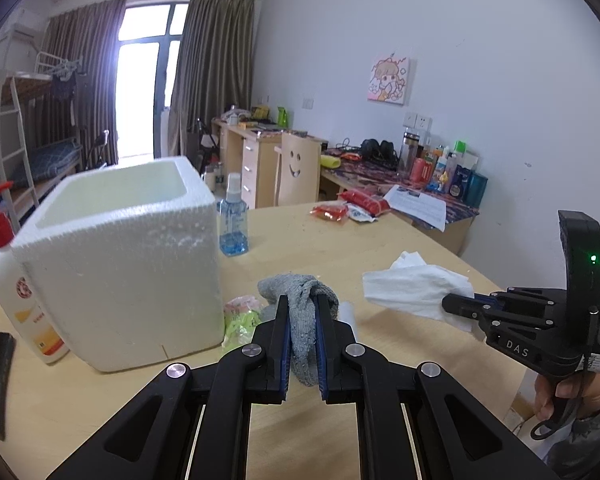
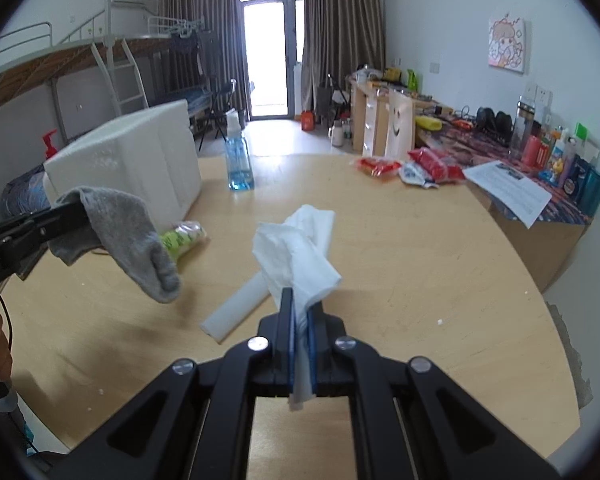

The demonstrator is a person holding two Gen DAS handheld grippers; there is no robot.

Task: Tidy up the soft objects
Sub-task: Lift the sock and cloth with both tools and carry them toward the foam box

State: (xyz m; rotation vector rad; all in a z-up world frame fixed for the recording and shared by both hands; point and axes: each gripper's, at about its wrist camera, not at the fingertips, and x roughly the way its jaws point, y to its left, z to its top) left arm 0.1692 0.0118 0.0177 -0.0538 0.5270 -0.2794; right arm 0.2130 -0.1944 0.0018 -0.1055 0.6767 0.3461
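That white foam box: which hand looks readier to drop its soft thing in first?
Probably the left. The left gripper, clamping the grey sock, sits right beside the foam box; the right gripper, holding the tissue, is farther away.

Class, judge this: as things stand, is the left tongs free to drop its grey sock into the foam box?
Probably yes: the left tongs grip the grey sock beside the open-topped foam box, nothing between.

A grey sock (image 1: 304, 320) hangs limp above the table, pinched at its middle. A crumpled white tissue (image 2: 300, 248) is likewise held up, its loose end sticking upward.
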